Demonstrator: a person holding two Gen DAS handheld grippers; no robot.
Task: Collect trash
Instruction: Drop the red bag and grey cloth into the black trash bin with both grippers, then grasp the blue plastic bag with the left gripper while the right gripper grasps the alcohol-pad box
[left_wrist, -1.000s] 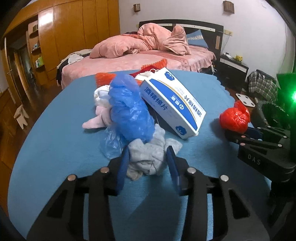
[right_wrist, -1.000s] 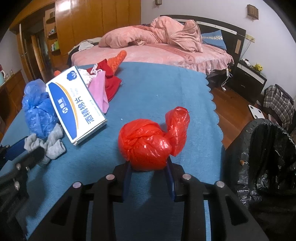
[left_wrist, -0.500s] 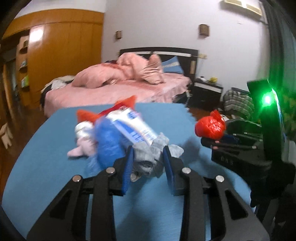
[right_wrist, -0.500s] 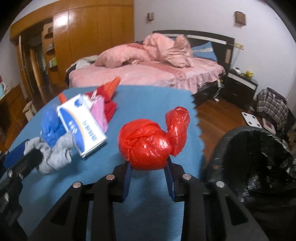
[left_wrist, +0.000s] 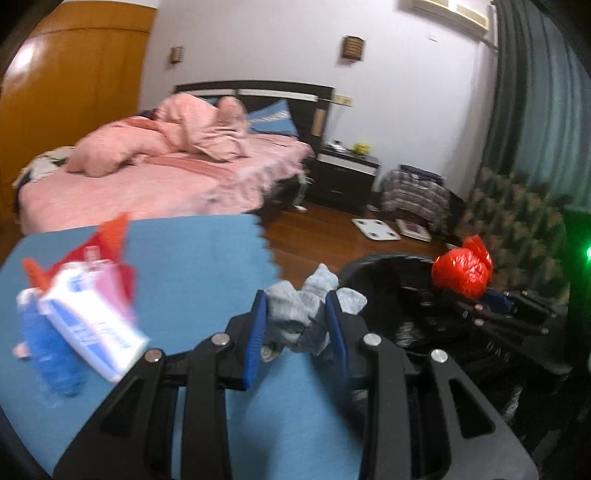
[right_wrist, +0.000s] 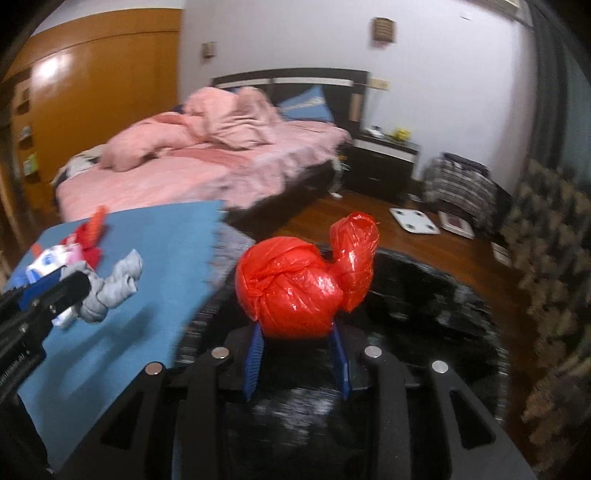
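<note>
My left gripper (left_wrist: 295, 314) is shut on a crumpled grey sock (left_wrist: 301, 308) and holds it in the air at the right edge of the blue table (left_wrist: 192, 280), next to the black-lined trash bin (left_wrist: 384, 277). In the right wrist view the grey sock (right_wrist: 110, 284) hangs from the left gripper (right_wrist: 88, 291). My right gripper (right_wrist: 297, 332) is shut on a knotted red plastic bag (right_wrist: 295, 291) and holds it over the open trash bin (right_wrist: 436, 314). From the left wrist view the red bag (left_wrist: 461, 271) sits above the bin's far side.
A white and blue box (left_wrist: 92, 325), blue plastic (left_wrist: 44, 354) and red and pink items (left_wrist: 114, 254) lie on the table's left part. Behind are a pink bed (left_wrist: 166, 173), a dark nightstand (left_wrist: 343, 177), a white scale (left_wrist: 375, 229) on the wood floor, and a patterned chair (left_wrist: 517, 225).
Both grippers have lifted their loads and swung right, off the pile. The sock left the tabletop; the red bag now hangs over the bin instead of over the table.
</note>
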